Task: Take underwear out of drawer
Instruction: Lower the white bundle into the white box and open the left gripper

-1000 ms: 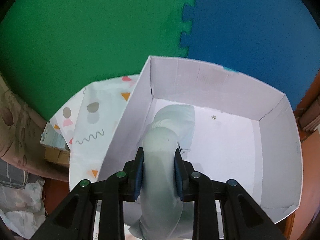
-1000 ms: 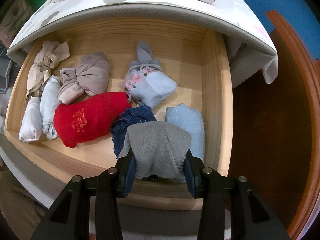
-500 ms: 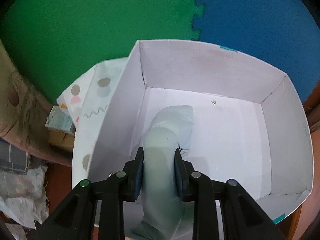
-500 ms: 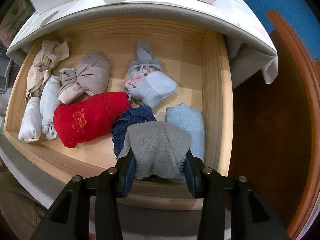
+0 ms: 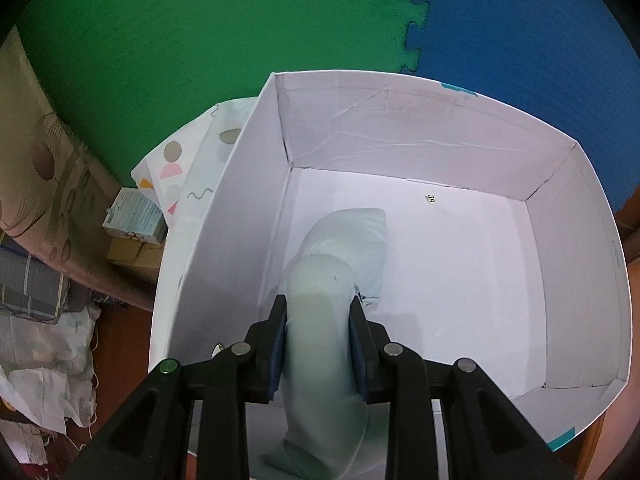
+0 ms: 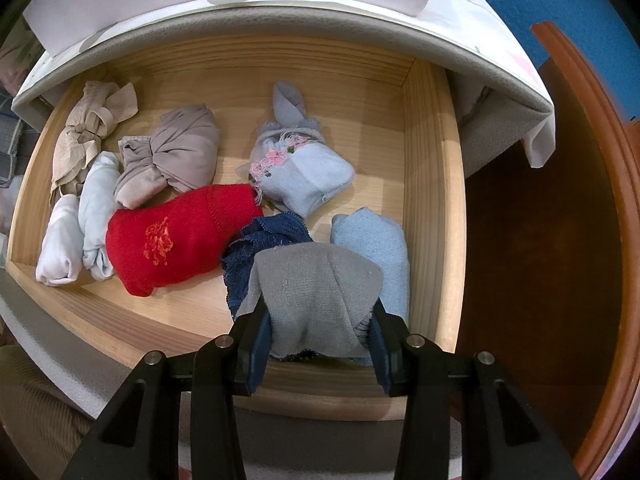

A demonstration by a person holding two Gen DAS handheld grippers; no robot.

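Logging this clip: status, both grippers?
Left gripper shut on pale roll over white box. Right gripper shut on grey bundle above drawer. Nothing blocking.

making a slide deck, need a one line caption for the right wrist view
Right tool shut on a grey folded garment above the open wooden drawer of rolled underwear.

White shoebox [image 5: 400,136], open, standing on patterned cloth [image 5: 176,160]; "VOGUE SHOES" printed on its outer wall. Behind it, green mat [image 5: 200,40] joined to blue mat [image 5: 520,32] by puzzle teeth. Small carton [image 5: 134,212] left of cloth. Brown floor [image 6: 532,280] at right.
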